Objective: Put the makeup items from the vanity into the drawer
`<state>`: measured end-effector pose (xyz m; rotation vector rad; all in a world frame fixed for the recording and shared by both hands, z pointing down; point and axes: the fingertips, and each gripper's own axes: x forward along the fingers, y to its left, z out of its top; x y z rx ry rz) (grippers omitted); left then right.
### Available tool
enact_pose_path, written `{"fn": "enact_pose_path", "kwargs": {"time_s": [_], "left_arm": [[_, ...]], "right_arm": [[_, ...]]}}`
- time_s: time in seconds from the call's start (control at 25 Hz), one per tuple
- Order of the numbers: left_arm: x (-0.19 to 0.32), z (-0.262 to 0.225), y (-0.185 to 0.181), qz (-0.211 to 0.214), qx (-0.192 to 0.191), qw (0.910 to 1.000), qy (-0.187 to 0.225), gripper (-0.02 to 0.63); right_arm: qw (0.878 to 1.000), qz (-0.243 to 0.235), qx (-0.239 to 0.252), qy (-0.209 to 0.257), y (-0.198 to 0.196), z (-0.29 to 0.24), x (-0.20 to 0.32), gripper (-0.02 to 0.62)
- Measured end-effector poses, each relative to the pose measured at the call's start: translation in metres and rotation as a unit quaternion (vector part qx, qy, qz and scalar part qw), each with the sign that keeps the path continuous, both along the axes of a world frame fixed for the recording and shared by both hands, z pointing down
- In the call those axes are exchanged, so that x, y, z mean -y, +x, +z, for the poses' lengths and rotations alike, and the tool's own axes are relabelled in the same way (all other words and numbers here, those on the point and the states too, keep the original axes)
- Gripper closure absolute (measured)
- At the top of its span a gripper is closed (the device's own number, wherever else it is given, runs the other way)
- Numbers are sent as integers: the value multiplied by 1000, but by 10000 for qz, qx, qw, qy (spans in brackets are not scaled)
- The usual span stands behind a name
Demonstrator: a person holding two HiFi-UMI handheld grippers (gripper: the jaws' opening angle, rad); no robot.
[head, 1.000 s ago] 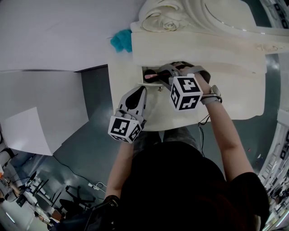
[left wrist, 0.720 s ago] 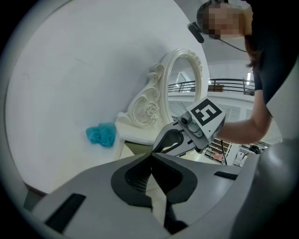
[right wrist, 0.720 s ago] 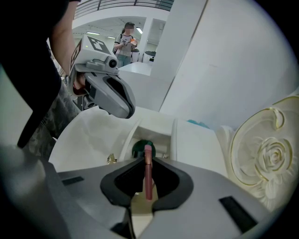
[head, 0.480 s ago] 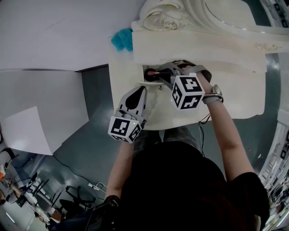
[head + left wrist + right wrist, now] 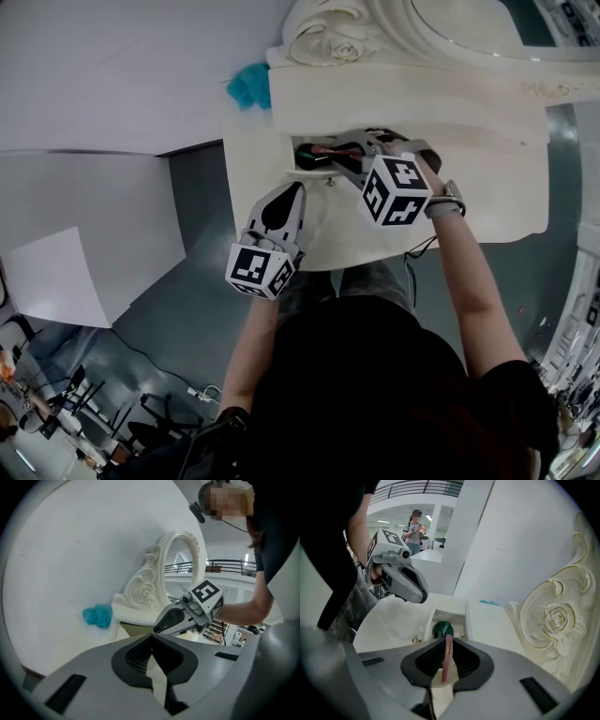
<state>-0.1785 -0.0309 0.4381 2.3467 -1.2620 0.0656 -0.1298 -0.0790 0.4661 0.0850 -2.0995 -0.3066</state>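
- Hovering over the open drawer (image 5: 296,145) in the upper middle of the head view, the right gripper (image 5: 446,645) is clamped on a slim pink makeup stick (image 5: 447,660). The stick stands lengthwise between its pads.
- In the right gripper view, a round green item (image 5: 442,629) lies inside the drawer, just beyond the stick's tip.
- The left gripper (image 5: 292,189) sits to the lower left of the drawer, over the vanity top (image 5: 469,178), its jaws pressed together on nothing.
- A teal puff (image 5: 247,84) rests at the vanity's upper-left edge, well apart from both grippers.
- The carved mirror frame (image 5: 555,620) fills the right side of the right gripper view.
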Motion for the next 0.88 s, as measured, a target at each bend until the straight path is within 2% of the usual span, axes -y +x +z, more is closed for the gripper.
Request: {"fn": "enact_pose_path", "kwargs": {"time_s": [0.2,0.4,0.68,0.88], "left_arm": [[-3,-3,6,116,4,9999,40,594],[-4,-5,15,348,-38,9993,97,594],[-8,-7,34,816,-62,9965,164,594],[-13,-18,45,951,8,9949,347,594]], "right_arm": [[9992,290,287,-12,4,-11,-6,537],[9914,979,850,-169,11,-25,-15,549],[9592,2177,1697,-603,22,-31,-42,574],[9306,2618,2394,-903,26,-46,-68,574]]}}
